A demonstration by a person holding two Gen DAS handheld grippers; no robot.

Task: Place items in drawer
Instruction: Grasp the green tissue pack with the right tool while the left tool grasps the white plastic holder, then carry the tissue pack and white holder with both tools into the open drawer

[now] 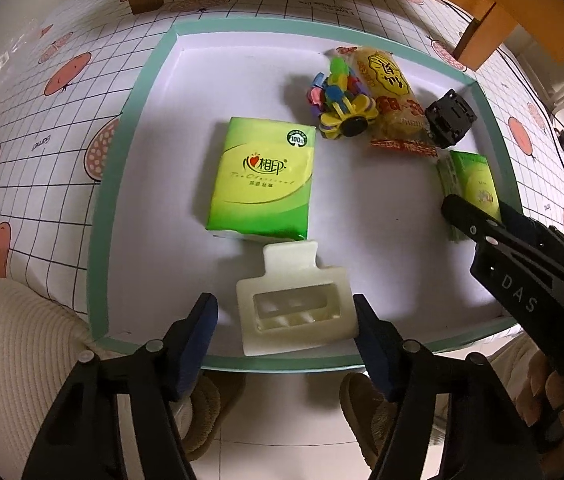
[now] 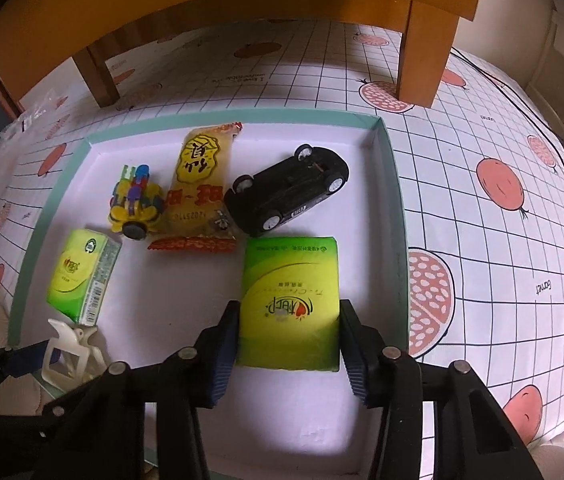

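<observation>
Two grippers: you hold both over the shallow drawer [image 1: 129, 128], a white tray with a teal rim, and both point steeply down.
Left gripper [image 1: 286, 322]: its jaws are spread on both sides of the white hair clip [image 1: 294, 312]. The right pad looks to be at the clip's edge, the left pad stands apart from it, so the clip lies on the drawer floor and is not pinched.
Right gripper [image 2: 288, 354]: its jaws stand on both sides of the near green tissue pack [image 2: 290, 304], very close to its edges. You cannot tell from the pictures if the pads press on it; the pack lies flat on the floor.
Second tissue pack [image 1: 261, 178]: in the left wrist view it lies at 12 o'clock from the clip, just beside it.
Plastic toy [image 1: 338, 98]: many colours, with a black wheel, at 1 o'clock from that pack and touching the snack.
Snack packet [image 2: 201, 188]: yellow with red ends, between the plastic toy and the car.
Toy car [image 2: 290, 190]: black, on its back with the wheels up, at 12 o'clock from the near tissue pack.
Tablecloth [image 2: 482, 240]: white grid with red fruit, under the drawer.
Wooden stand [image 2: 422, 48]: farthest, its legs on the cloth behind the drawer.
</observation>
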